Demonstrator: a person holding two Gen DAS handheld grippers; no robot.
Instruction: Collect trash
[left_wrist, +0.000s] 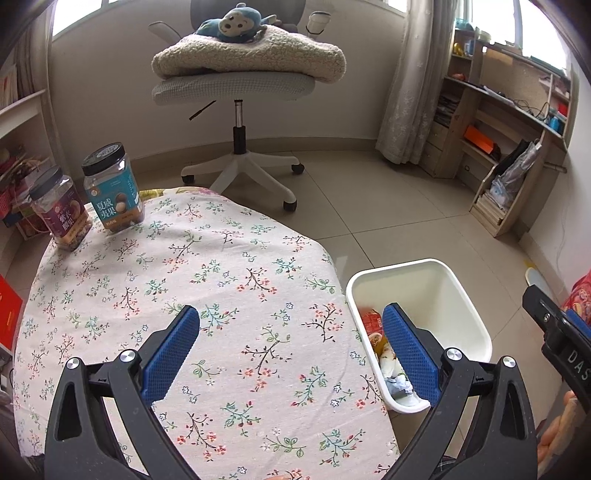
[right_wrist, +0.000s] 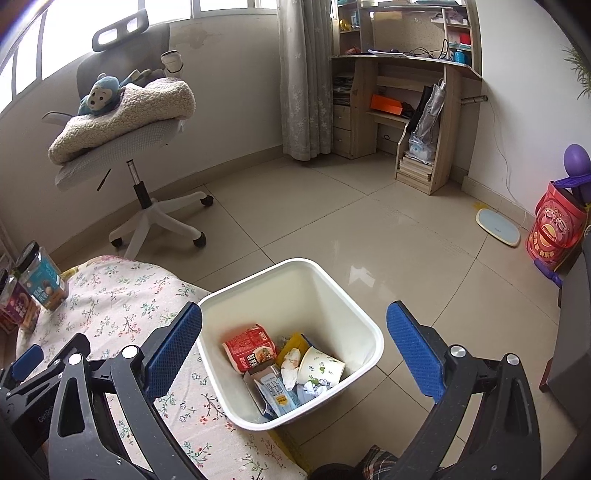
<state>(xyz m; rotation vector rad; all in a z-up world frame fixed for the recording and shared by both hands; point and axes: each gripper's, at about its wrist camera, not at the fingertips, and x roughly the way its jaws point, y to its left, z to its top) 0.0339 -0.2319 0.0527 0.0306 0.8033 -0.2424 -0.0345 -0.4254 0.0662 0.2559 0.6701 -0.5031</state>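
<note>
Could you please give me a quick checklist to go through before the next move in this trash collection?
1. Left tongs open and holding nothing: ok.
2. Right tongs open and holding nothing: ok.
3. White bin upright beside the table: ok.
4. Trash inside the bin, such as the paper cup: ok.
5. Floral tablecloth free of loose trash: ok where visible; only two jars stand there.
6. Trash left elsewhere in the room: cannot tell.

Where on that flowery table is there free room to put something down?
Most of the floral tablecloth lies bare, from the two black-lidded snack jars at its far left corner across to the edge beside the white plastic bin. The bin's bottom is crowded with wrappers.
</note>
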